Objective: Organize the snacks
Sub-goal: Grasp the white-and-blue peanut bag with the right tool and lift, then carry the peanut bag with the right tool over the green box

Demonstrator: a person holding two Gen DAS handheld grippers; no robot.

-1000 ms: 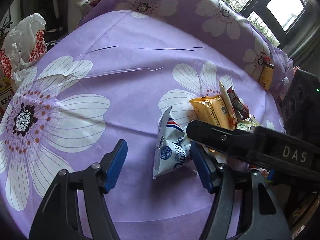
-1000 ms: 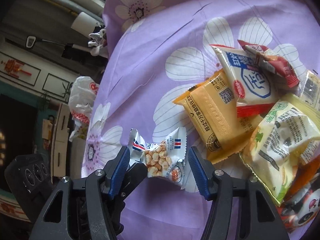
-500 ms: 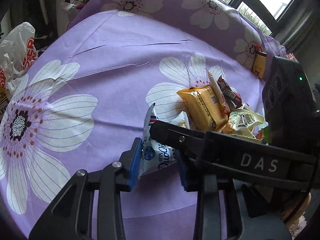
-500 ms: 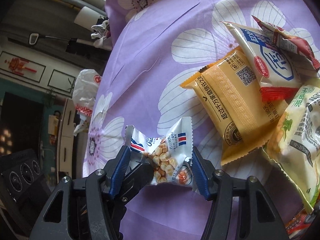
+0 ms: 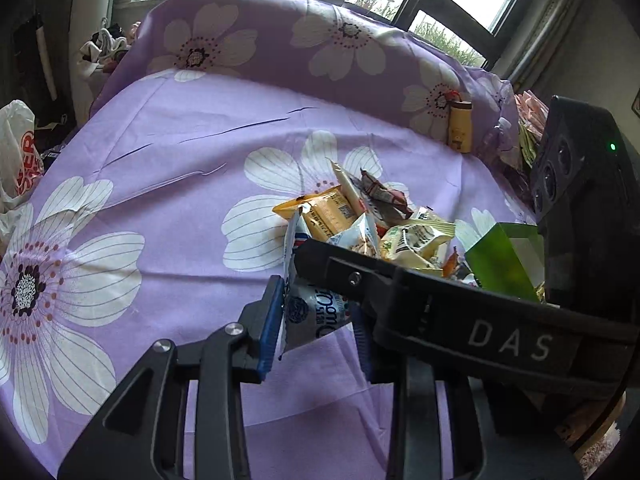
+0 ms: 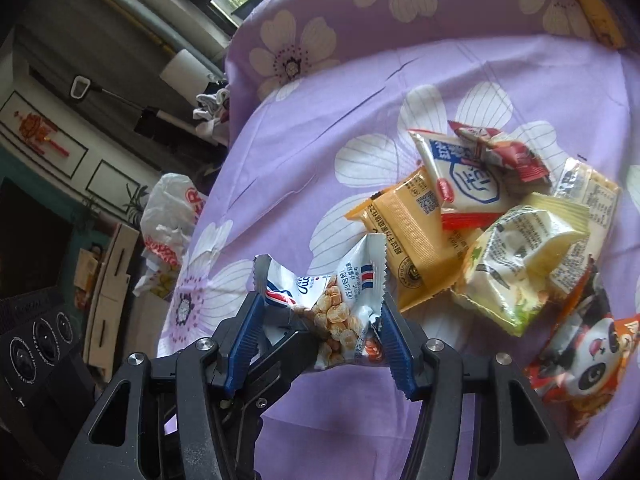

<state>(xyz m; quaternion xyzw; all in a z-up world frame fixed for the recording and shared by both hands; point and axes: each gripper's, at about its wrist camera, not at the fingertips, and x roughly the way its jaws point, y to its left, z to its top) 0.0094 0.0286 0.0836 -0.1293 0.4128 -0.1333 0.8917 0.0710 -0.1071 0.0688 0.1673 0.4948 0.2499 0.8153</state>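
A white snack packet with a blue and red stripe (image 5: 316,312) (image 6: 340,304) is lifted off the purple floral cloth (image 5: 160,184). My left gripper (image 5: 316,320) and my right gripper (image 6: 320,328) are both shut on it, crossing each other. The right gripper's black arm marked DAS (image 5: 460,312) lies across the left wrist view. A pile of snacks lies to the right: an orange packet (image 6: 404,228), a white and blue packet (image 6: 464,176), a pale yellow-green packet (image 6: 516,268) and a panda packet (image 6: 588,364).
A green box (image 5: 504,260) stands right of the pile. A small yellow carton (image 5: 460,128) leans at the cloth's back fold. A white and red plastic bag (image 6: 172,224) lies off the cloth's left edge. Windows are behind.
My left gripper has closed from open onto the white packet. The packet has risen off the cloth, and the right gripper's jaws have pressed in on it.
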